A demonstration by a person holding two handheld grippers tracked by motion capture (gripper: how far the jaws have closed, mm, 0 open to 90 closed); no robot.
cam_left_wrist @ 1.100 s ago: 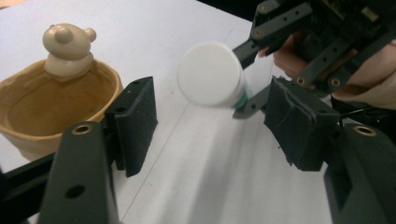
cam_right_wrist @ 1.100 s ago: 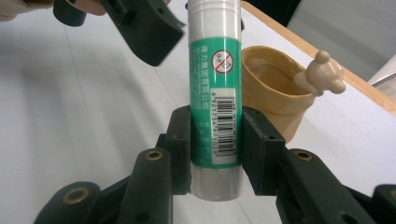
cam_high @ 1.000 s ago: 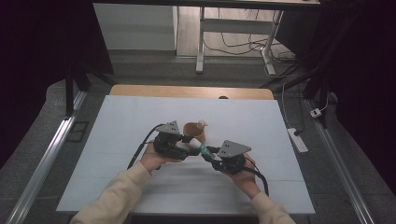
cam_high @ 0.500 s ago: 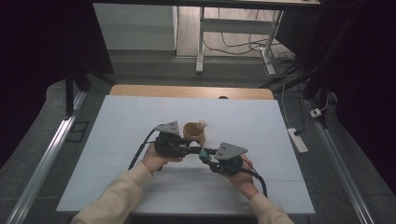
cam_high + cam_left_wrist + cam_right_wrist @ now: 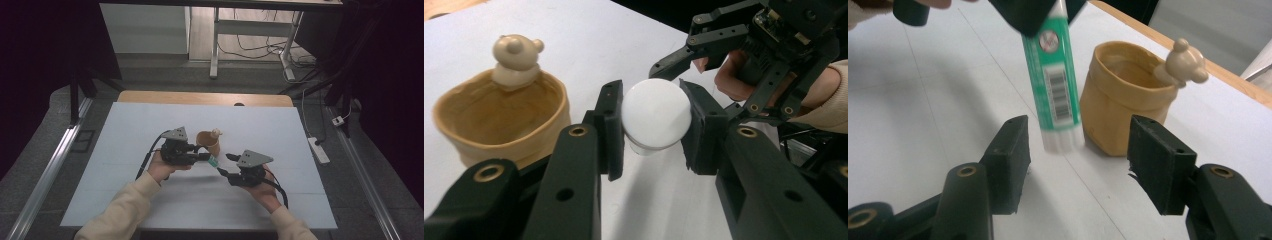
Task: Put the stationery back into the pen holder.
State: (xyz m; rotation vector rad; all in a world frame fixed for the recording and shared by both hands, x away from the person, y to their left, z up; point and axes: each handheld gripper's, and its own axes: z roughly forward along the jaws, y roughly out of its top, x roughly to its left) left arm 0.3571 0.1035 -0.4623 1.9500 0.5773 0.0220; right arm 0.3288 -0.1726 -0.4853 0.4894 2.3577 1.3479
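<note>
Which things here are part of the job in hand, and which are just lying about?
In the job:
glue stick, clamped at its white cap by the left gripper
right gripper, jaws just opened, clear of the stick
tan bear cup

Lying about:
power strip beside the table
floor cables

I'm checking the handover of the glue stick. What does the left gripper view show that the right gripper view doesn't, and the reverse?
Left gripper view: the left gripper clamps the glue stick at its rounded white end, both pads pressing on it.

Right gripper view: the stick's green label and barcode; the right gripper, whose jaws have just been opening, stands apart from the stick without touching it.

Both: the tan cup with a bear figure on its rim, on the white table.
</note>
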